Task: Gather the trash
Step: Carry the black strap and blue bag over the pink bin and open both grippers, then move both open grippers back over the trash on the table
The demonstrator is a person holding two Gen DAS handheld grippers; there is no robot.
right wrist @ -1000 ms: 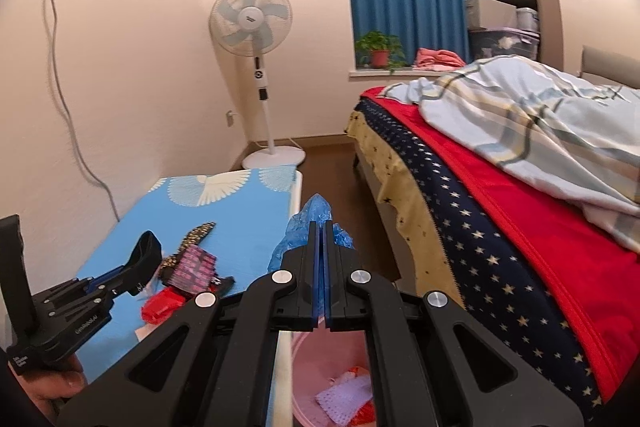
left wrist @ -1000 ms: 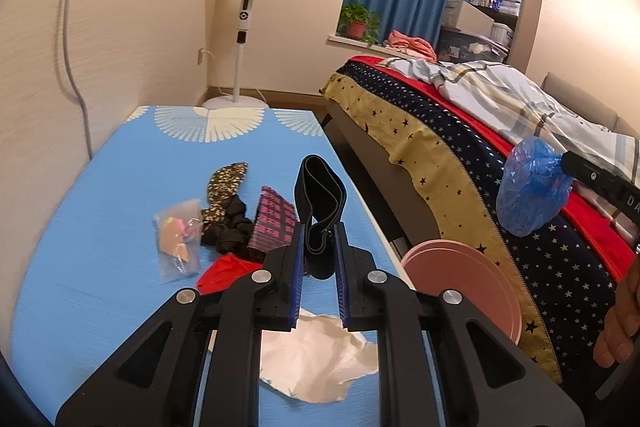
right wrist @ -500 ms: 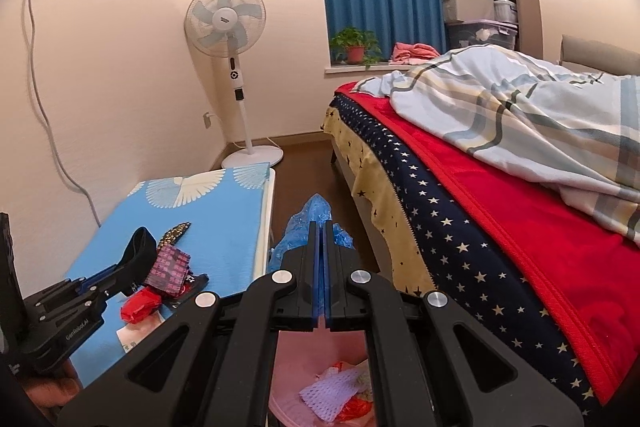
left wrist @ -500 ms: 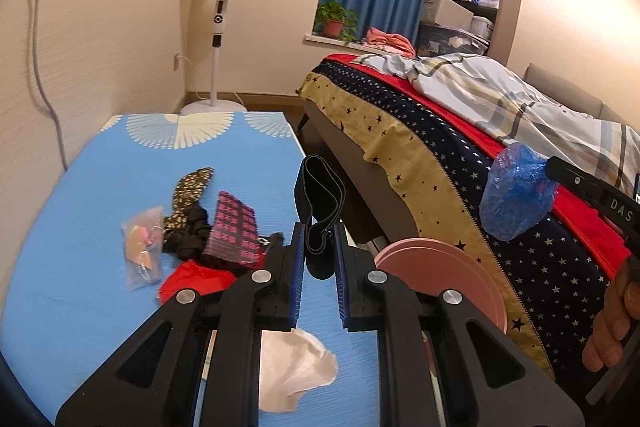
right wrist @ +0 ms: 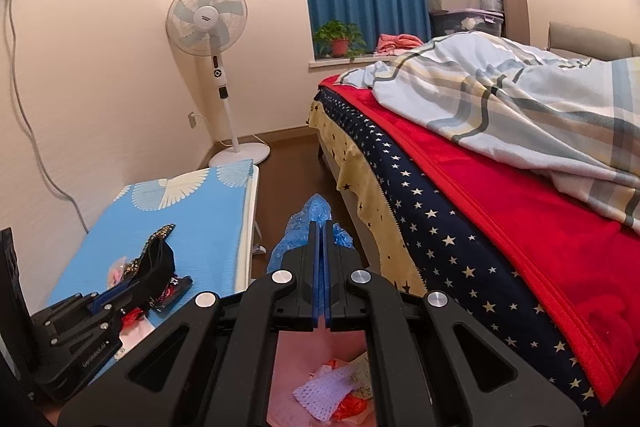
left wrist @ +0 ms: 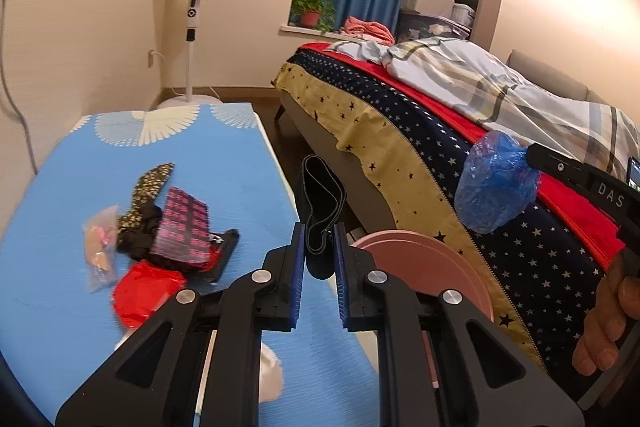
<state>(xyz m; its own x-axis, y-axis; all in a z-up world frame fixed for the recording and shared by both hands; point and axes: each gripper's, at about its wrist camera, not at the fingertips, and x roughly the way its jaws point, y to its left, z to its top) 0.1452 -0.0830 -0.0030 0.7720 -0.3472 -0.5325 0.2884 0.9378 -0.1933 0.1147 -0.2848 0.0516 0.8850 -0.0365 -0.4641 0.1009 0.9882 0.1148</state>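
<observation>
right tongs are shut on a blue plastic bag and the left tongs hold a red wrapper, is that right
Not quite. The right tongs are shut on the blue plastic bag, but the left tongs hold a black strap, as the left wrist view shows. The red wrapper lies on the blue table.

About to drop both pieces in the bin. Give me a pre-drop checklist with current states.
1. Left gripper shut on the black strap: ok.
2. Right gripper shut on the blue bag: ok.
3. Pink bin open, with room above the trash inside: ok.
4. Bag over the bin: ok in the right wrist view.
5. Strap over the bin: not ok; it hangs at the mat edge, beside the bin rim.
6. Strap clear of the items left on the mat: ok.
</observation>
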